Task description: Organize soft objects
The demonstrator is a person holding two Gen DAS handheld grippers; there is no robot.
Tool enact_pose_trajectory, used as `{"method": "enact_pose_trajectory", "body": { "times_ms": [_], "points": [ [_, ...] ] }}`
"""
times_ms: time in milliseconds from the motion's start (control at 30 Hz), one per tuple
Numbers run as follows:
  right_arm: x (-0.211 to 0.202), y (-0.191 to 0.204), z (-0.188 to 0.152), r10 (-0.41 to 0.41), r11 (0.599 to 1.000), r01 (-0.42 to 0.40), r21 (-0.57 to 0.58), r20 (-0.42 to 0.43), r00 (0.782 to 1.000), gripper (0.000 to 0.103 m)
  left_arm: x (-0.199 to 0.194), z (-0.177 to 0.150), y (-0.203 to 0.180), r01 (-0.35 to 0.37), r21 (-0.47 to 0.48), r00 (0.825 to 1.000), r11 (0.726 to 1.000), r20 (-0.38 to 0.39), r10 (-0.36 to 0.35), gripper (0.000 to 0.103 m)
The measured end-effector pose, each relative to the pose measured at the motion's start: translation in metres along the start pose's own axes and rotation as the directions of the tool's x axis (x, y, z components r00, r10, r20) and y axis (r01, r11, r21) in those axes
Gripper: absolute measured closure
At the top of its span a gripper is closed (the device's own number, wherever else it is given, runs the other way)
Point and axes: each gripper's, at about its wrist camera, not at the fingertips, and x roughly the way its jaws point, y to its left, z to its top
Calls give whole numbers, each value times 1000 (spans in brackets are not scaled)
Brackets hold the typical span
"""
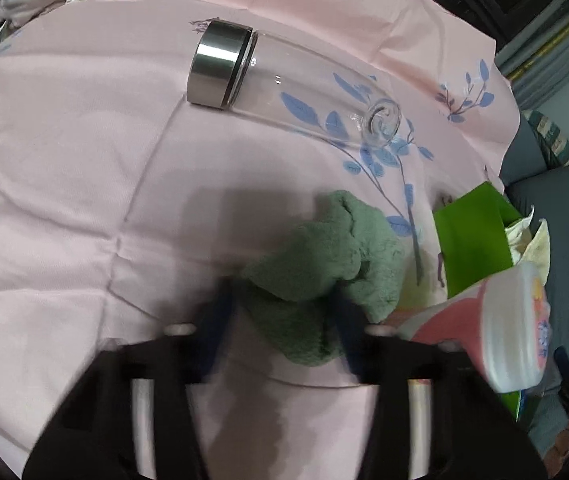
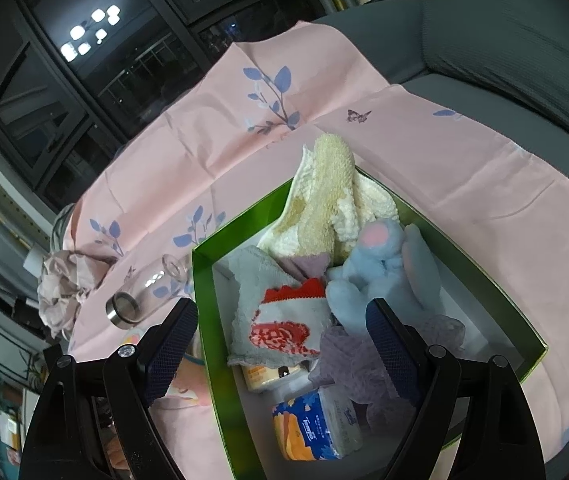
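From the left wrist, the left gripper (image 1: 284, 300) pinches a crumpled green towel (image 1: 324, 264) on the pink sheet (image 1: 64, 140) beside the green box (image 1: 472, 236), while from the right wrist the right gripper (image 2: 284, 332), jaws wide and empty, hangs over that green box (image 2: 220, 360) holding towels (image 2: 324, 200), a blue plush toy (image 2: 380, 272) and a tissue pack (image 2: 316, 424).

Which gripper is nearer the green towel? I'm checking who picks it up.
Left. The left gripper has its fingers pinched on the green towel; the right gripper hangs open over the green box.
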Motion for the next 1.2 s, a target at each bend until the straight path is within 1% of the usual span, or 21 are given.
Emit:
{"method": "enact_pose_trajectory", "body": {
  "times_ms": [67,100,133,300,400,433,533,667,833,1067,1133,1200],
  "points": [
    [-1,1,0,6,1000,-6,1,6,1000,16,-1,-1,5,25,-17,1000,1000,-5,-25,80],
    [-2,2,-1,9,1000,-9,-1,9,1000,16,-4,-2,9,29,-25,1000,999,2,-29,84],
    [-3,3,-1,10,1000,-9,-6,12,1000,16,-7,-3,11,27,-25,1000,999,9,-27,86],
    [-6,16,-3,13,999,-13,-37,16,1000,16,-26,-12,24,-19,-4,999,1000,35,19,87],
    [-11,32,-7,-19,997,21,-76,31,999,16,-44,-20,40,-26,-11,999,1000,37,27,87],
    [-13,41,-9,-20,994,24,-104,40,999,16,-50,-22,44,-35,-7,998,999,42,36,87],
    [-18,61,-17,13,988,-7,-155,38,999,16,-67,-29,51,-65,20,996,998,60,64,87],
    [-21,84,-26,61,976,-55,-209,23,998,16,-86,-34,61,-60,6,995,998,83,59,87],
    [-19,107,-39,112,959,-117,-257,-35,993,16,-103,-39,66,-43,-11,993,999,110,43,87],
    [-10,137,-59,153,934,-181,-309,-113,982,16,-108,-42,74,-38,-23,993,999,108,40,87],
    [-8,146,-65,183,924,-220,-312,-144,973,16,-106,-45,77,-39,-20,995,999,89,40,86],
    [-3,159,-74,223,910,-278,-309,-201,954,16,-102,-49,81,-71,-11,995,997,75,72,86]
  ]
}}
